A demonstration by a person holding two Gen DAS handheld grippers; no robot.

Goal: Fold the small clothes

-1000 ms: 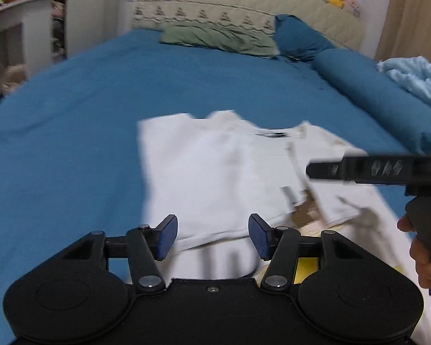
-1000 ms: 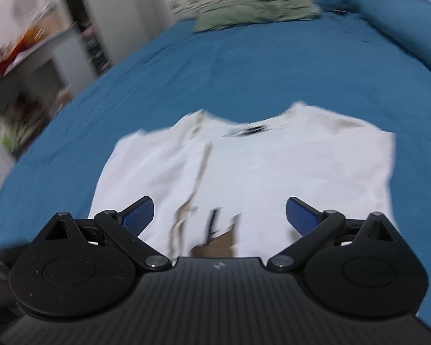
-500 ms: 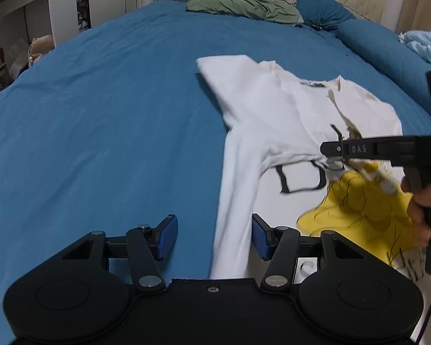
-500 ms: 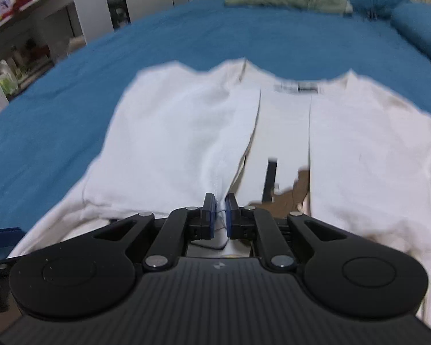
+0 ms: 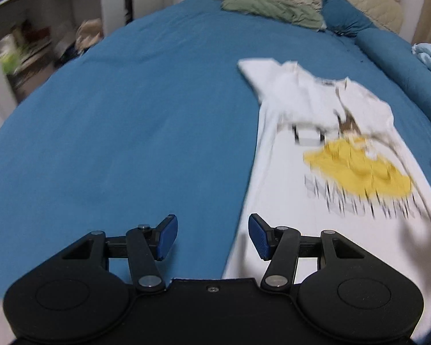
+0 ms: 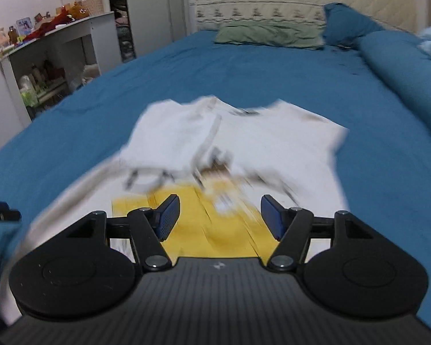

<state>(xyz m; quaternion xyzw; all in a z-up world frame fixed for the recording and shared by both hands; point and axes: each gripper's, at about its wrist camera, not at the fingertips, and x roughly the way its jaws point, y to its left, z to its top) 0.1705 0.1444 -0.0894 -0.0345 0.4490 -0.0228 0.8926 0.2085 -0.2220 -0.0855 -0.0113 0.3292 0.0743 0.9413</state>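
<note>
Progress on the fold appears partial, judged from how the cloth lies. White T-shirt [image 5: 330, 155] rests print side up on the blue bedspread [image 5: 129, 115], collar toward 12 o'clock in both views, and occupies the 1 to 4 o'clock part of the left wrist view. Both sleeves appear turned in over the chest, their edges meeting near the collar, with the yellow print [image 5: 359, 169] exposed below; motion blur prevents confirming how neat those folds are. Lower body of the shirt remains at full length, reaching down to the gripper housings at 6 o'clock. Left gripper [image 5: 212, 237] has its blue pads spread wide and nothing between them; it straddles the shirt's left side edge, one pad over bedspread, one over cloth. Right gripper [image 6: 219, 215] is likewise spread wide and empty, positioned over the yellow print, whether touching cannot be told. Remaining work, by estimate: bring the hem up toward the collar and tidy the result. Green pillow [image 6: 268, 34] lies well apart at 12 o'clock.
</note>
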